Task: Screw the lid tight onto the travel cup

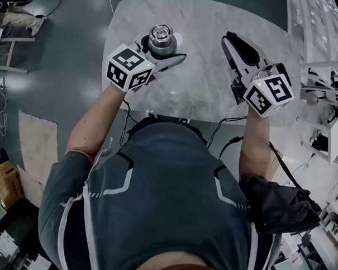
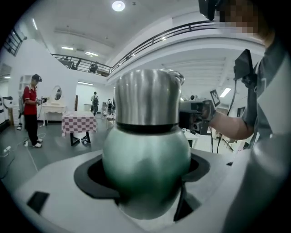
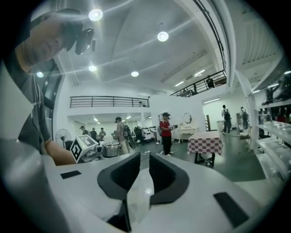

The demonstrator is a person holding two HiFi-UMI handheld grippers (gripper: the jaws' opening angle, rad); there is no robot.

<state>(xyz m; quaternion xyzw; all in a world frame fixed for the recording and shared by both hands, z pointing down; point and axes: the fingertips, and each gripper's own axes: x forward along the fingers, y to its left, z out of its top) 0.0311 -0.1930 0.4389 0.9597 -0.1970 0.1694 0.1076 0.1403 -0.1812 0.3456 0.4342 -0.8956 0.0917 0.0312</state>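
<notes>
We see a travel cup (image 2: 145,152) with a glossy, smooth green body and a lid (image 2: 145,98) of brushed metal. The left gripper (image 2: 146,175) has smooth white plastic fingers (image 2: 52,198) with matt black pads (image 2: 91,179). The bench (image 1: 207,88) looks like polished pale marble.

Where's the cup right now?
Head view, upper left of centre: the cup is clamped in the left tool over the near left of the white table, with the right tool apart to its right.

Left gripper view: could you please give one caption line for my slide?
Left claw gripping the body of the green travel cup, steel lid on top.
</notes>
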